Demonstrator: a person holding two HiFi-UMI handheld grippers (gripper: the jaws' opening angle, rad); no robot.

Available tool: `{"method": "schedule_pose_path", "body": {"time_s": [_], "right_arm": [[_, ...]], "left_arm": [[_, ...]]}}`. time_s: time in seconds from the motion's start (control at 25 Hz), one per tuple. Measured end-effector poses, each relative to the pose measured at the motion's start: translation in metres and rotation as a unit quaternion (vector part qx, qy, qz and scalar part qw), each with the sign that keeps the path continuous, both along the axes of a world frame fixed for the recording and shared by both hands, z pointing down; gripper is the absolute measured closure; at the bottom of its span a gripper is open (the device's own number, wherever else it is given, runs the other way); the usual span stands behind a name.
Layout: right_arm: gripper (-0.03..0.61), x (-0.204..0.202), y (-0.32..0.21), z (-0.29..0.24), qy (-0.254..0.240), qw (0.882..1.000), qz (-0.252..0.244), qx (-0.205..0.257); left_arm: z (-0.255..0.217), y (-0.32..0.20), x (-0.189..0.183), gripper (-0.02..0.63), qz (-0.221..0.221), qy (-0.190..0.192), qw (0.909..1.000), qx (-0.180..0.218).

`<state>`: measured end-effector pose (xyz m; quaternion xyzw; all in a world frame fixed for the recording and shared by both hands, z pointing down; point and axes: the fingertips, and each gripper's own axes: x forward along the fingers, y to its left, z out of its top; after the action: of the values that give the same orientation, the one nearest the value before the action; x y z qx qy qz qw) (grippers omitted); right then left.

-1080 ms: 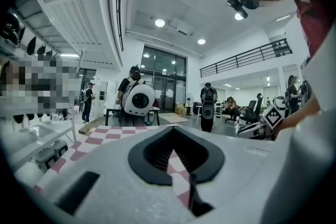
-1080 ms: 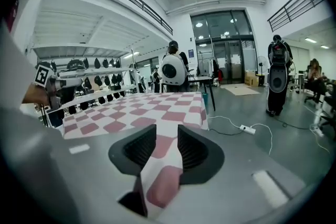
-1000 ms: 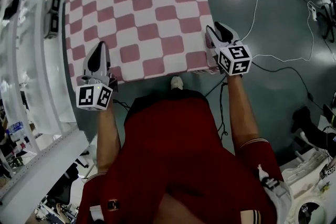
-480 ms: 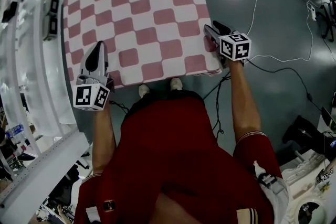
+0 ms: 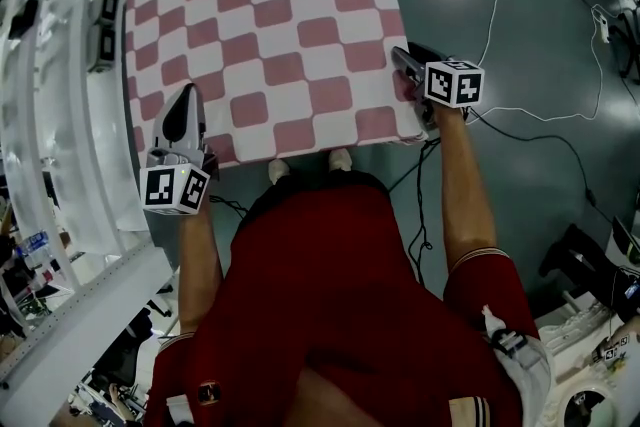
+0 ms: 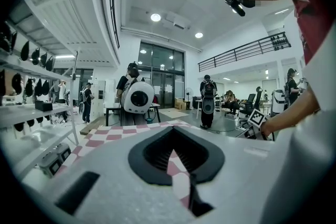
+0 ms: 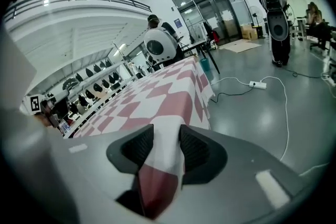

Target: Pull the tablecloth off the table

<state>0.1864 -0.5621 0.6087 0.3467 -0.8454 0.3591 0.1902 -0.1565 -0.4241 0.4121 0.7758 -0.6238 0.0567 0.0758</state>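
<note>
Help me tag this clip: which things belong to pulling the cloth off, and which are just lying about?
Job: tablecloth; left tool, shut on it; right tool, jaws closing with cloth between them.
Lying about: power strip, white cable, shelving.

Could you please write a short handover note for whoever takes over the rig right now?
Left gripper: shut on the tablecloth at its near left edge.
Right gripper: jaws closing on a fold of the cloth at its near right corner.
Cloth: otherwise spread out flat, none of it pulled off yet.
Done: both near ends of the cloth taken.
Left: make sure the right grip holds, then draw both grippers back together to pull the cloth off.
</note>
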Motion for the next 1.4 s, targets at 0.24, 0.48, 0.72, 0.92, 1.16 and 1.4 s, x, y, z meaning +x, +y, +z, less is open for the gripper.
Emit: {"method": "schedule_pose_path", "body": {"time_s": [0.24, 0.48, 0.72, 0.92, 1.16, 1.4], "right_arm": [[0.469, 0.005, 0.002, -0.006, 0.052, 0.997, 0.055, 0.036], [0.563, 0.008, 0.003, -0.016, 0.104, 0.990, 0.073, 0.068], [0.563, -0.016, 0.013, -0.044, 0.086, 0.990, 0.064, 0.093], [0.563, -0.042, 0.027, -0.065, 0.082, 0.989, 0.053, 0.111], [0.565, -0.067, 0.044, -0.093, 0.071, 0.988, 0.058, 0.128], [0.565, -0.098, 0.063, -0.126, 0.057, 0.985, 0.058, 0.152]], "left_arm": [[0.002, 0.008, -0.007, 0.607, -0.005, 0.010, 0.9999, 0.001], [-0.003, 0.016, -0.019, 0.607, -0.003, 0.014, 0.9999, 0.006], [-0.004, 0.026, -0.038, 0.607, -0.007, 0.014, 0.9998, 0.010], [-0.005, 0.036, -0.059, 0.607, -0.015, 0.018, 0.9997, 0.011], [0.005, 0.053, -0.101, 0.607, -0.033, 0.025, 0.9991, 0.005], [0.013, 0.064, -0.139, 0.607, -0.043, 0.039, 0.9983, 0.008]]}}
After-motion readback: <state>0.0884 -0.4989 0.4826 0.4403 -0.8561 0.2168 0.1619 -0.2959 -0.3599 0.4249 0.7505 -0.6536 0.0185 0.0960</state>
